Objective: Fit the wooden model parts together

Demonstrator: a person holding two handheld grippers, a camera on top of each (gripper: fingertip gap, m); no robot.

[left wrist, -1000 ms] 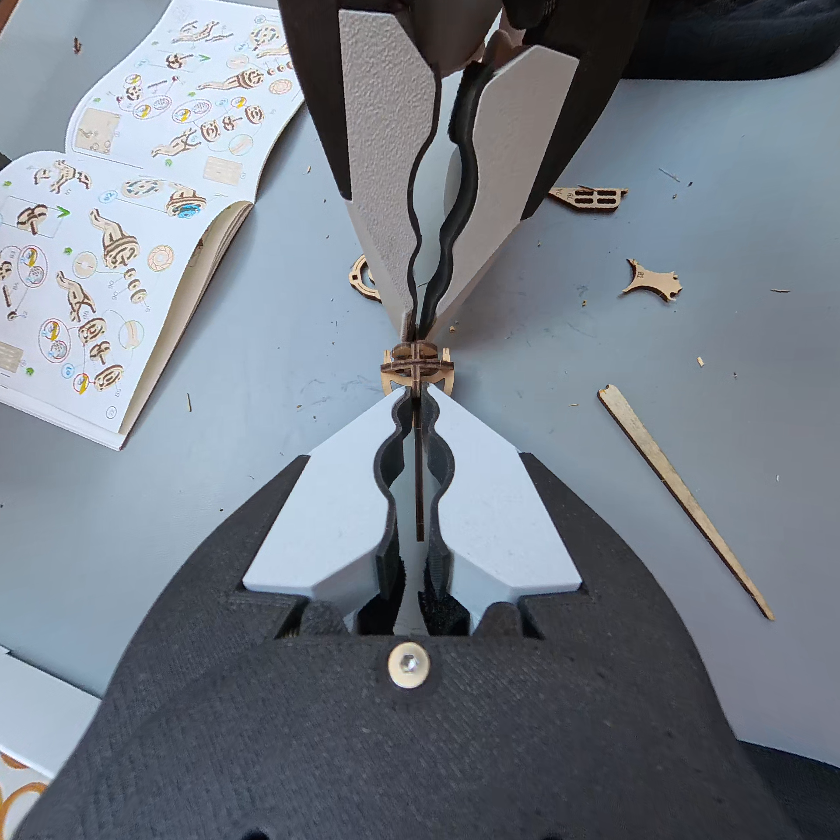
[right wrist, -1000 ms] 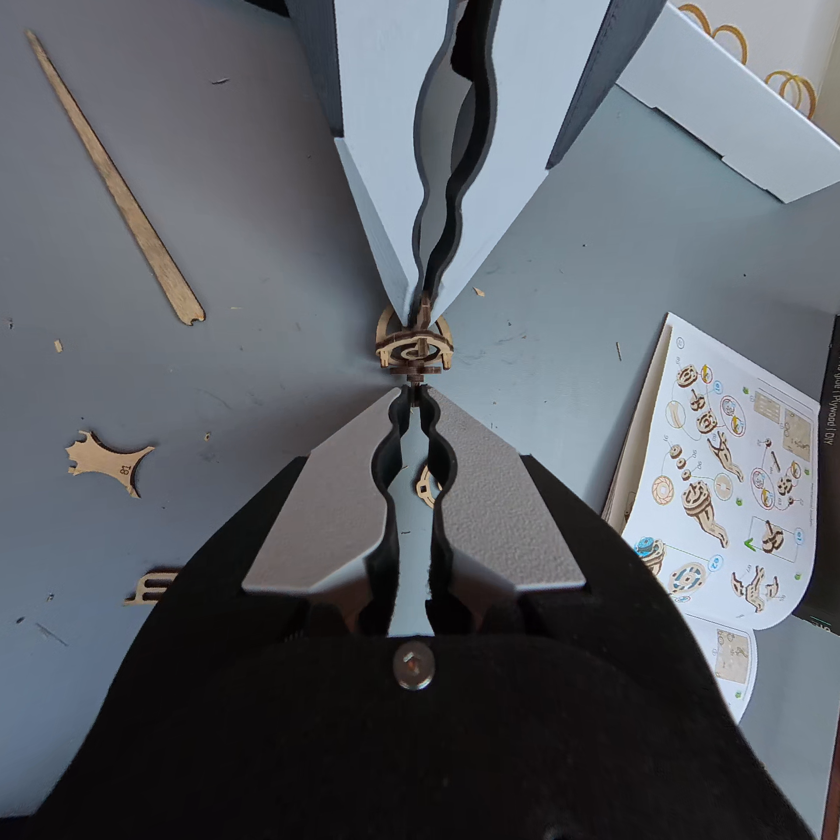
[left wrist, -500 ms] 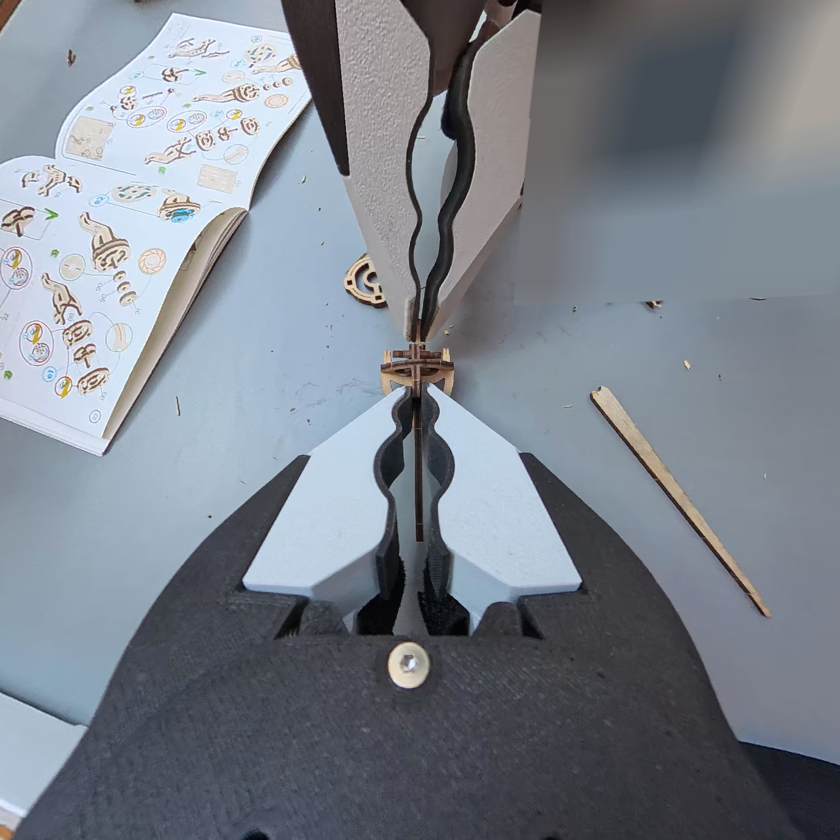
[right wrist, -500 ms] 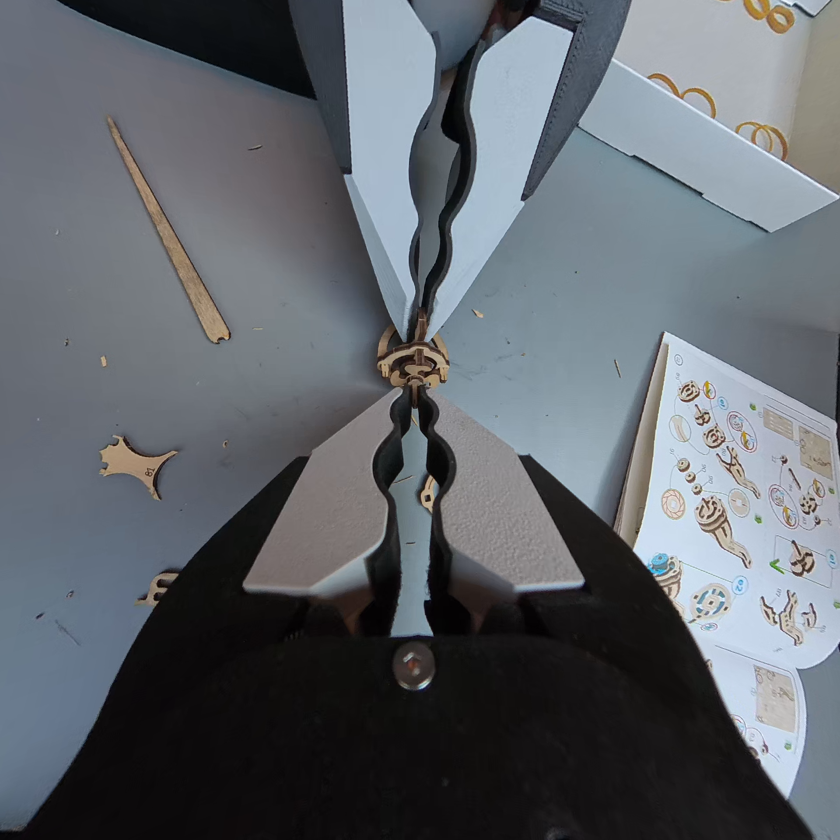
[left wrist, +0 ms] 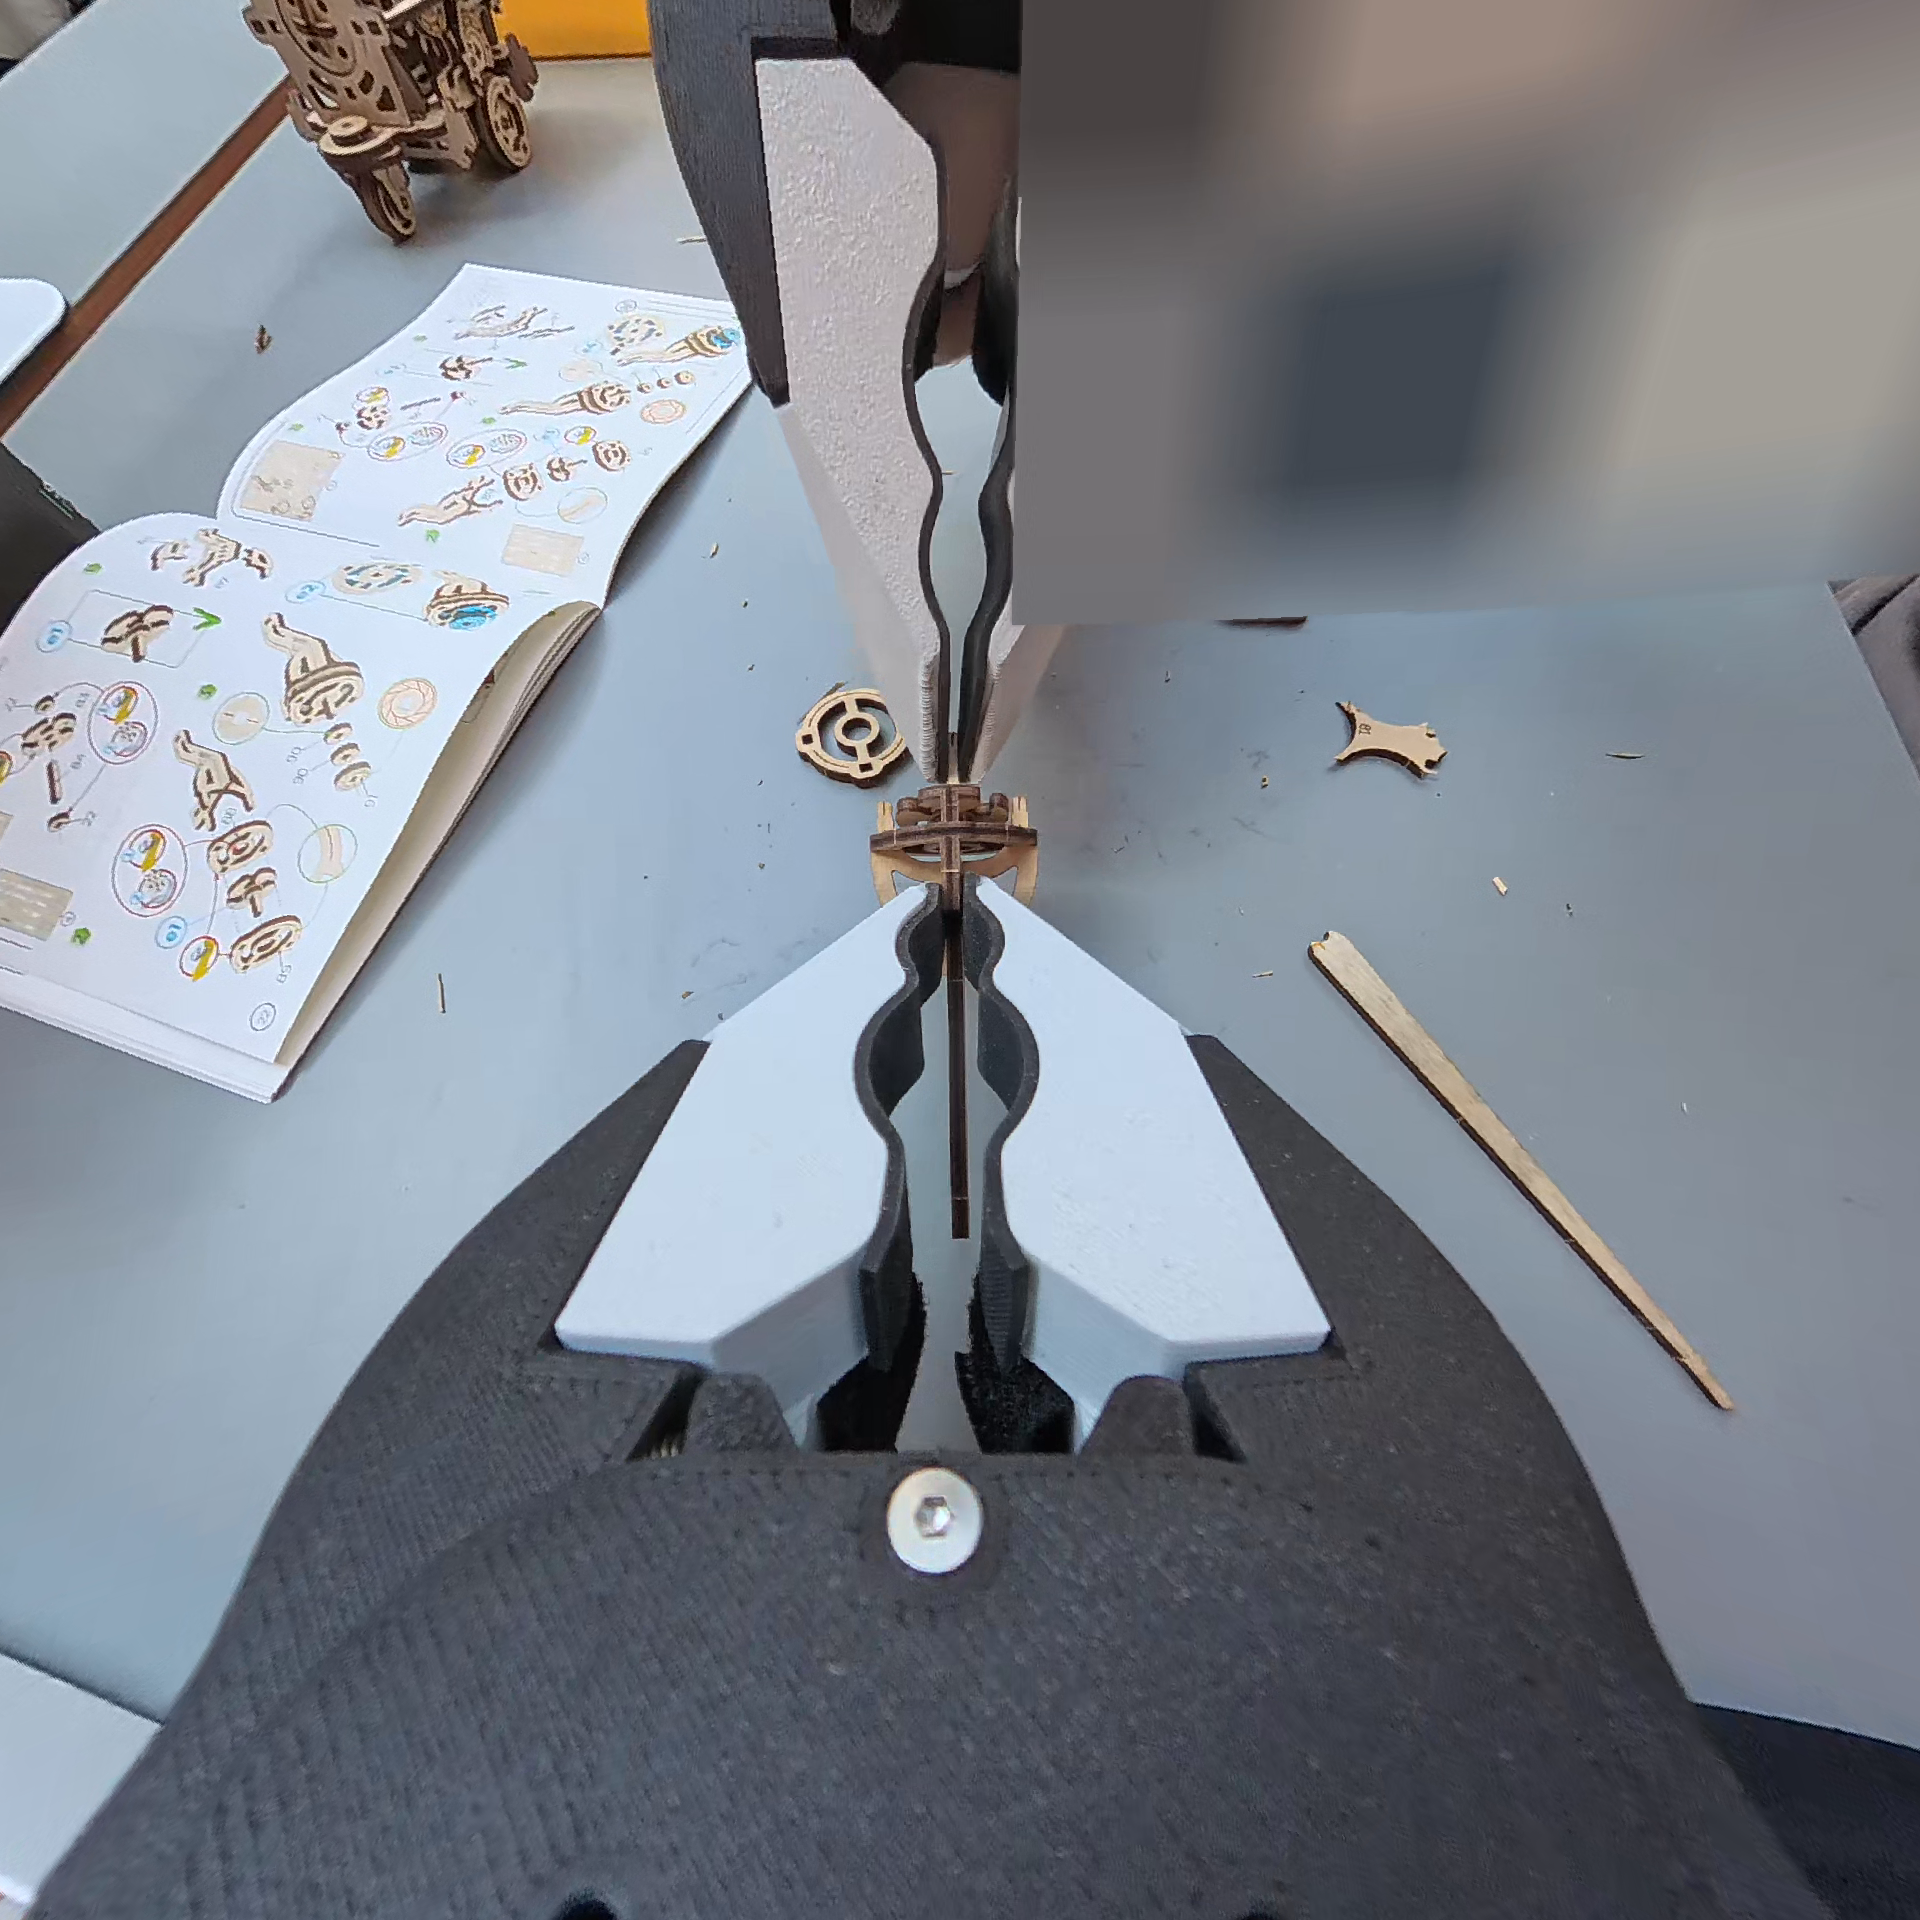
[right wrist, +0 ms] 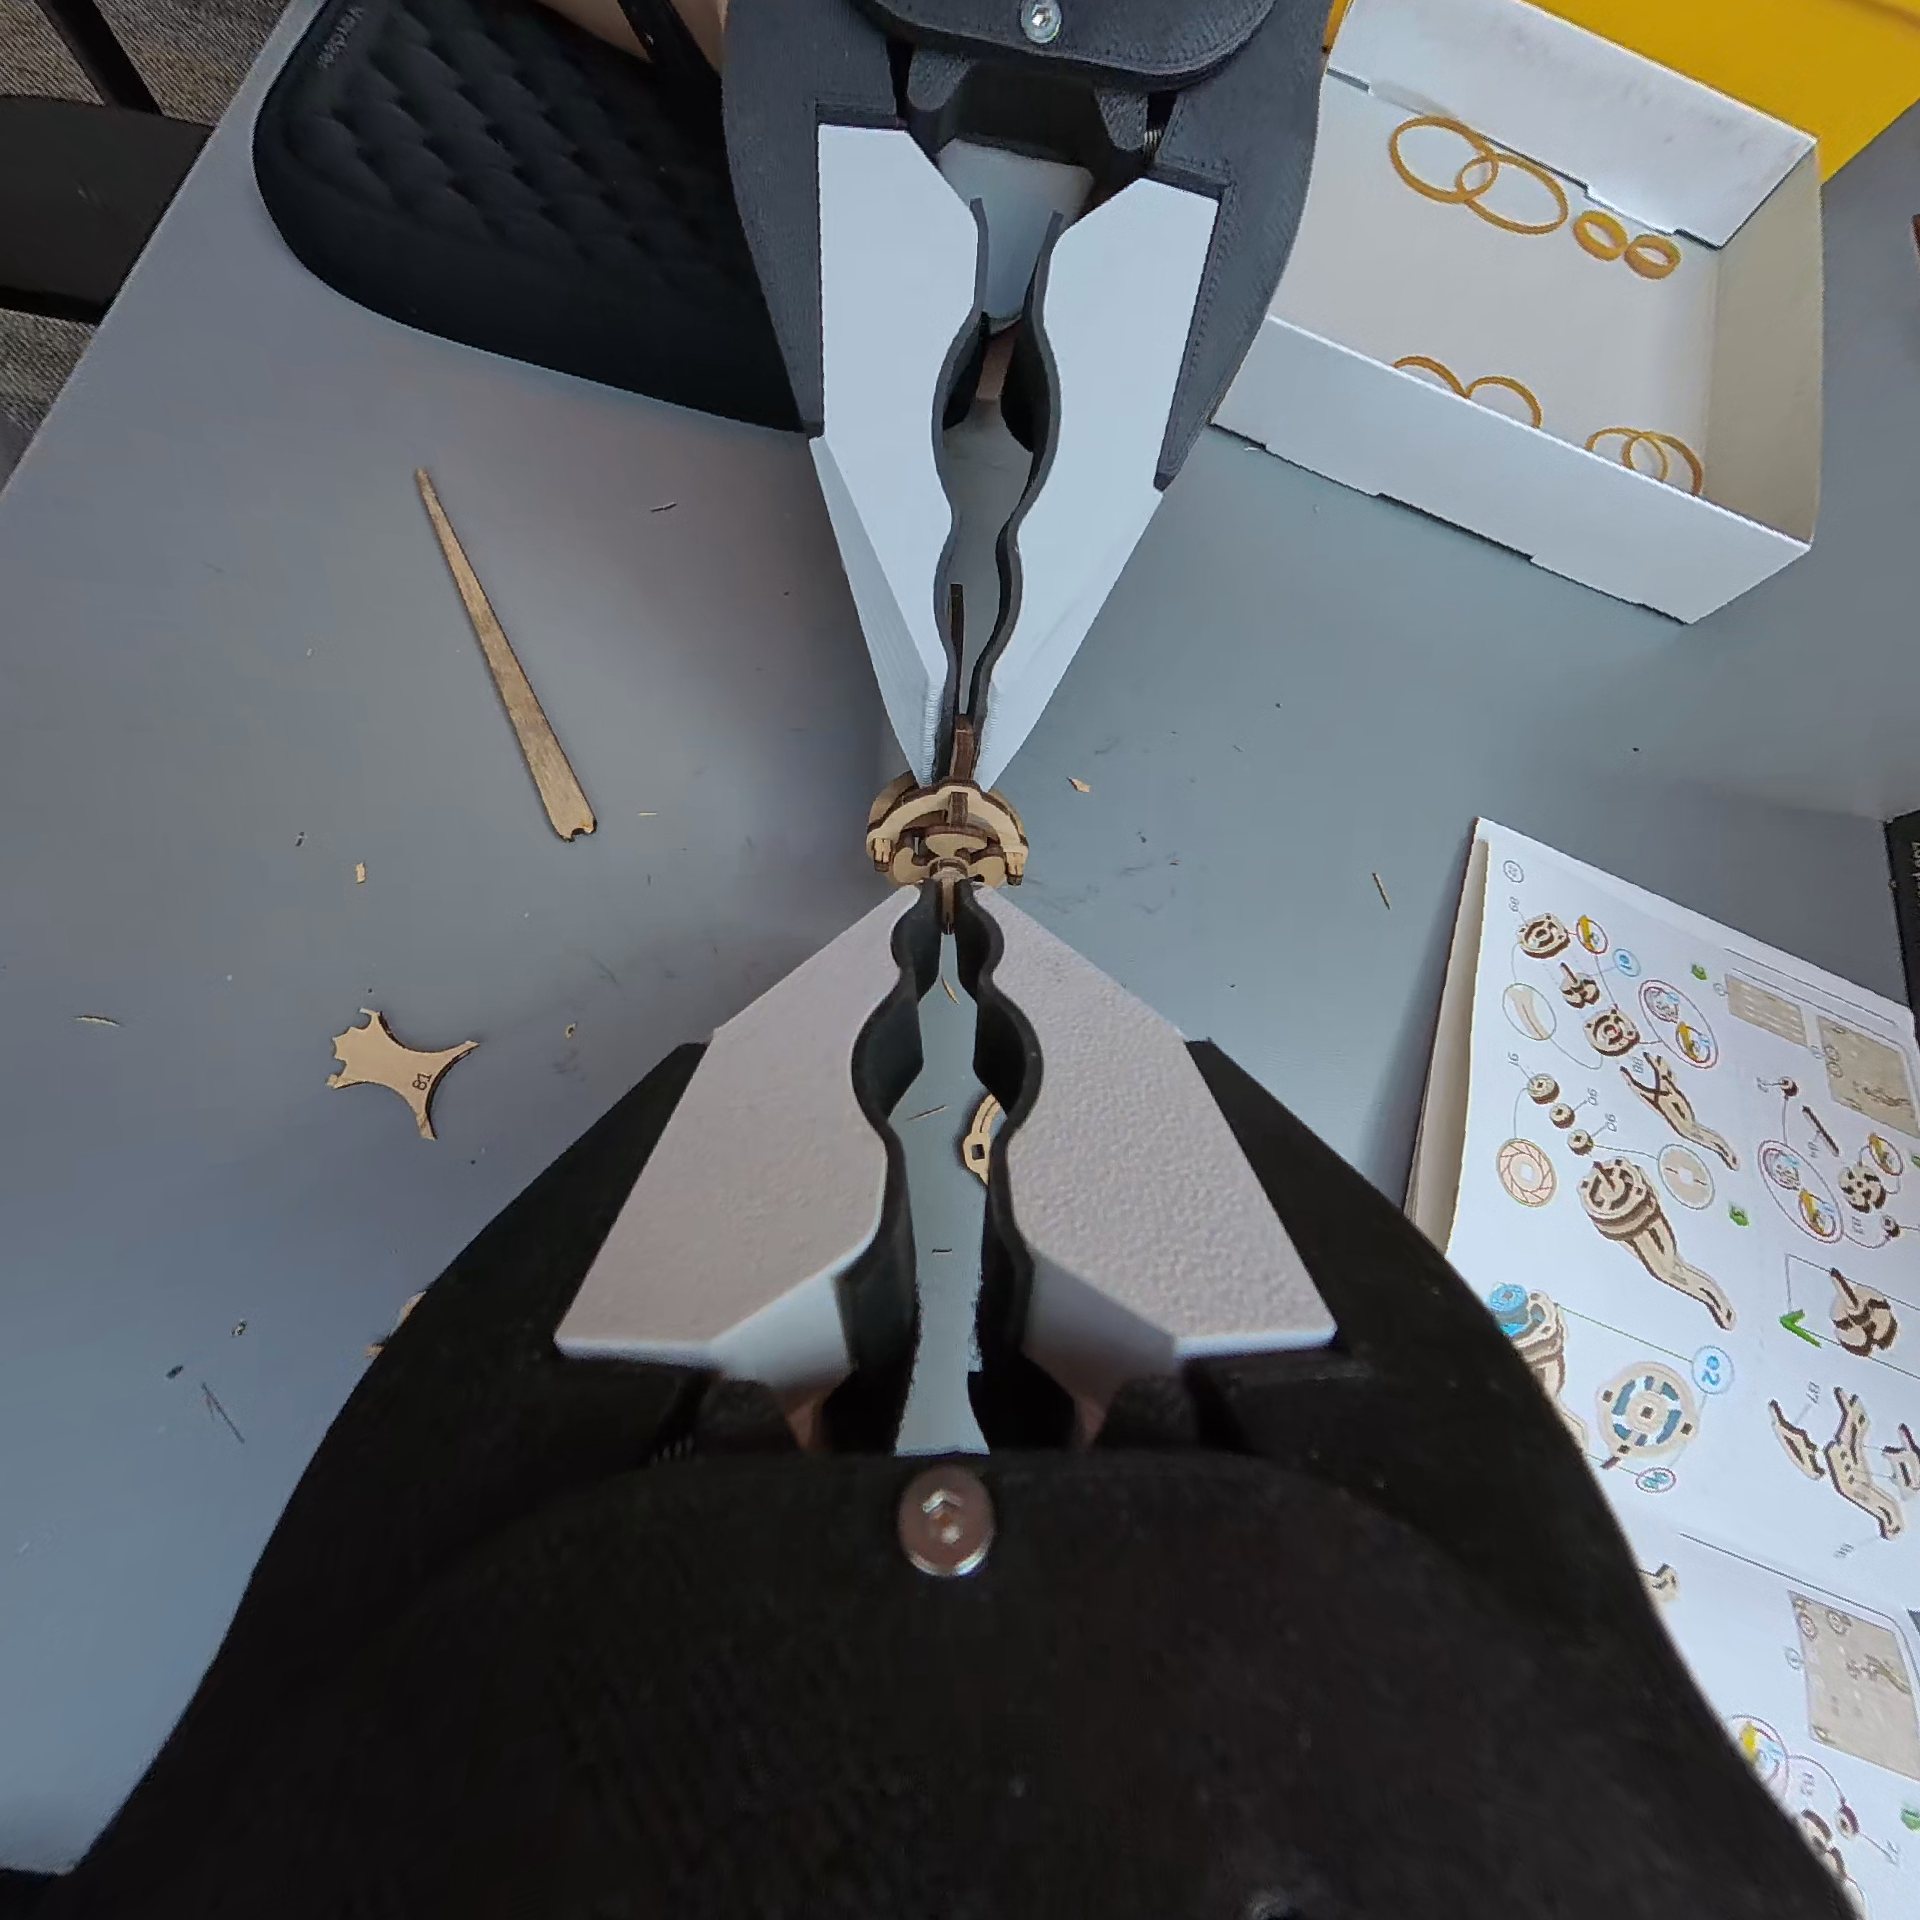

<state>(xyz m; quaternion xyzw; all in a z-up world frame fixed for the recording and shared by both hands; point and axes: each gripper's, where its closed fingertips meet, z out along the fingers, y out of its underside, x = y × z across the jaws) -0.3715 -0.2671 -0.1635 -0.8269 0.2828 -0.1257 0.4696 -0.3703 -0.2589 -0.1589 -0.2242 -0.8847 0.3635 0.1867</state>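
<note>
Left wrist view: left gripper (left wrist: pixel 954 902) pinches thin stem of small round laser-cut plywood assembly (left wrist: pixel 951 844) above grey table (left wrist: pixel 1558 1091); light, brittle; grip stem only. Right wrist view: right gripper (right wrist: pixel 948 909) clamps its centre peg; assembly (right wrist: pixel 943 836) held between both tips.

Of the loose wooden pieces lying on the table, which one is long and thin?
The pointed wooden stick, lying alone; the ring-shaped piece and star-shaped piece are small and flat.

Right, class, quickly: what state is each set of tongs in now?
Left tongs: closed on the wooden assembly.
Right tongs: closed on the same assembly's small end peg.
</note>
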